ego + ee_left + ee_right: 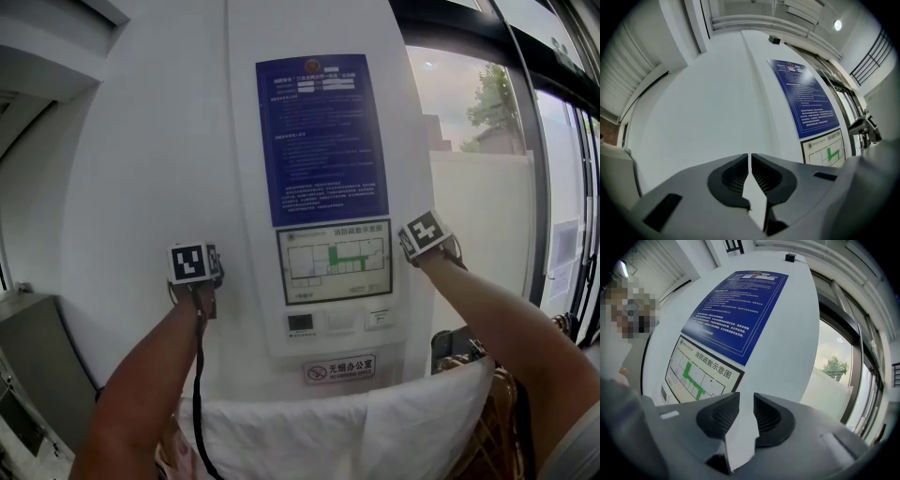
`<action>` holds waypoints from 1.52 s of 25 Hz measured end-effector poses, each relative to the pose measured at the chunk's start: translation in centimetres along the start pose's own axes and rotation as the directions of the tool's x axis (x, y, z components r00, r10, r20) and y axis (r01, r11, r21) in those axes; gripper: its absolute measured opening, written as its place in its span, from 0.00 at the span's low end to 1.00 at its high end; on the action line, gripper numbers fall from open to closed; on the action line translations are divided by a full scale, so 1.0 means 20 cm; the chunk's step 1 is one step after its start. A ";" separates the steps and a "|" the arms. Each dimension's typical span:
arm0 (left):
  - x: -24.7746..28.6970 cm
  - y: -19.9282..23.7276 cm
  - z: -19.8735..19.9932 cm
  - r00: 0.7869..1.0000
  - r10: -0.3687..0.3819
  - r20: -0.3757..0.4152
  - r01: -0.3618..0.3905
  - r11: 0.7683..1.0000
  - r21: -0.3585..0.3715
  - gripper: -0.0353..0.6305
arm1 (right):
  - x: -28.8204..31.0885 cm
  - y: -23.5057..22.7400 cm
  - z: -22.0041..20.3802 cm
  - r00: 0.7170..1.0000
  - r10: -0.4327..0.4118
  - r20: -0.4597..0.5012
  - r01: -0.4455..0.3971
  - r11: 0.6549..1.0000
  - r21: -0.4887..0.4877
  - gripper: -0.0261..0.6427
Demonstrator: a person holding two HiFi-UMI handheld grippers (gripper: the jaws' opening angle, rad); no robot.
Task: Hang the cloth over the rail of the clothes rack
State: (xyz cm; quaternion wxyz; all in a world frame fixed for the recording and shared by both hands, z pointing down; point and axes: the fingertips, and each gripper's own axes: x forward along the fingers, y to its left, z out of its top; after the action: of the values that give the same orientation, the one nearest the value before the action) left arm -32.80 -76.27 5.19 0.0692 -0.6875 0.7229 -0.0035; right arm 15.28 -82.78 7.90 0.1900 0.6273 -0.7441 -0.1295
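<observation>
A white wall (150,169) carries a blue notice (322,136) above a framed floor plan (335,261). Daylight comes through a window (478,178) at right.

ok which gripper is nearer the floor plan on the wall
Right. In the head view the right gripper sits just past the floor plan's right edge. The left gripper is further off to its left, in front of bare wall.

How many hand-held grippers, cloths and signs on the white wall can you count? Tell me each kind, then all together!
Hand-held grippers: 2 (left hand-held gripper, right hand-held gripper)
White cloth: 1
Blue notice: 1
Floor-plan map: 1
Red-and-white sign: 1
Total: 6
</observation>
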 end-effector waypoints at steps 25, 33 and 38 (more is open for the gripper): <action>-1.36 -0.30 0.15 0.952 -0.274 0.139 0.279 0.960 -0.020 0.06 | -1.57 0.39 -0.09 0.880 0.375 0.292 -0.422 0.899 0.119 0.04; -1.80 -0.32 -0.25 0.965 -0.248 0.083 0.253 0.966 -0.054 0.06 | -1.99 0.48 -0.53 0.827 0.440 0.350 -0.511 0.848 0.141 0.05; -1.92 -0.26 -0.57 0.965 -0.262 -0.014 0.261 0.963 -0.069 0.18 | -2.02 0.58 -0.75 0.829 0.473 0.298 -0.540 0.816 0.205 0.13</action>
State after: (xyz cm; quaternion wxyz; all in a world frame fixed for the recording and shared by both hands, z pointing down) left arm -27.16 -39.48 20.56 0.0368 -0.7787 0.6262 0.0033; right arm 17.39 -40.34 21.52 0.0379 0.4058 -0.9123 -0.0397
